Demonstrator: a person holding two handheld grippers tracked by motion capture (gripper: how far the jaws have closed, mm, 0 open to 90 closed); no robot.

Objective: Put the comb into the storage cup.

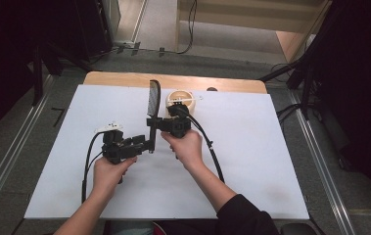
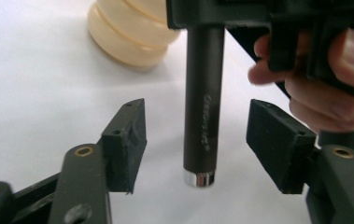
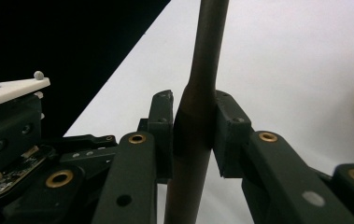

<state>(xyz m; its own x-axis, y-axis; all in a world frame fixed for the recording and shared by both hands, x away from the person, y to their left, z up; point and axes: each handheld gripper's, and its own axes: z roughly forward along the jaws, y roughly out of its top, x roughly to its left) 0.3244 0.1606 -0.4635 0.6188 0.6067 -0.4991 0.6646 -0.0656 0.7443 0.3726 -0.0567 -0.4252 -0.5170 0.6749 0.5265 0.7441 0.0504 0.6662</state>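
Observation:
A long dark utensil stands upright over the table, its flat perforated head (image 1: 153, 97) on top. My right gripper (image 1: 152, 122) is shut on its dark round handle (image 3: 207, 42); in the right gripper view (image 3: 194, 107) both pads press the handle's thicker part. The handle's lower end (image 2: 203, 112) has a shiny metal cap and hangs just above the table. My left gripper (image 1: 148, 143) (image 2: 198, 126) is open, with one pad on each side of that end and a gap on both sides. A cream ridged bowl (image 1: 179, 98) (image 2: 128, 32) sits just behind.
The white table sheet (image 1: 251, 147) spreads wide to the right and front. A wooden table edge (image 1: 124, 78) runs along the back. Each gripper's black cable (image 1: 212, 152) trails over the sheet. The fingers of the person's right hand (image 2: 324, 88) are close to my left gripper's right jaw.

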